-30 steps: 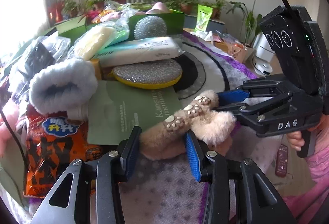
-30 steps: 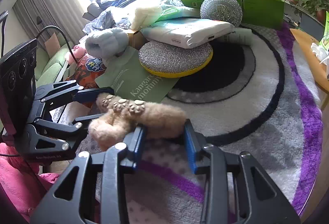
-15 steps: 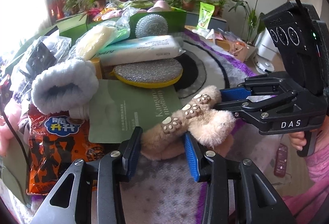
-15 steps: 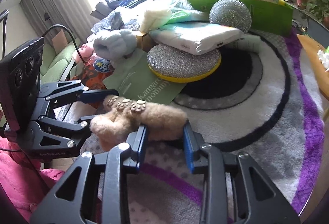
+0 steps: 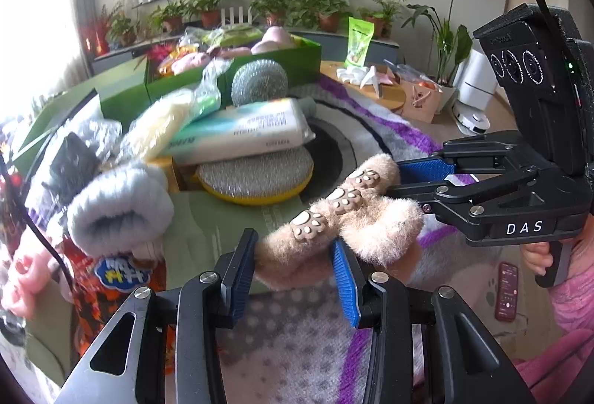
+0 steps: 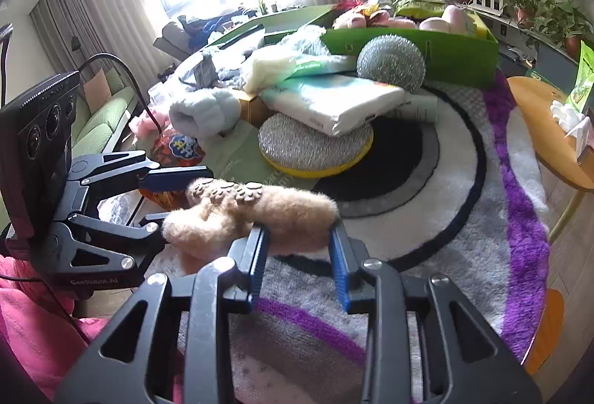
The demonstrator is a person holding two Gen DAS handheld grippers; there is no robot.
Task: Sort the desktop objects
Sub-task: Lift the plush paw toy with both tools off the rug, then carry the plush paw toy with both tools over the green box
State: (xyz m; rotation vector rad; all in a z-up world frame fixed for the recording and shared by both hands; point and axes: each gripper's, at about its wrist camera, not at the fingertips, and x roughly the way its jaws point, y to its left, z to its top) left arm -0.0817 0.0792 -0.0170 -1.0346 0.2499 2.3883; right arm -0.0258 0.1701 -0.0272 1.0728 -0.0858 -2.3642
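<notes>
Both claws grip slipper (image 5: 334,237) (tan)

The furry slipper (image 5: 334,229) hangs between my left claw (image 5: 293,277) and my right claw (image 6: 299,255), above the rug (image 6: 464,218). Beyond it a scrubbing pad (image 6: 315,147) lies on a flat pouch (image 5: 208,225), with a tissue pack (image 6: 334,99) resting on the pad. Behind them a wire scrubber ball (image 6: 391,62) sits against the box (image 6: 460,56), and a fuzzy roll (image 5: 118,211) lies to the left.

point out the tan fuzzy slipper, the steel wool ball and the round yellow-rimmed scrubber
tan fuzzy slipper (image 5: 375,225): left wrist view, fluffy cuff
steel wool ball (image 6: 391,62): right wrist view, centre of ball
round yellow-rimmed scrubber (image 6: 308,146): right wrist view, silver top
</notes>
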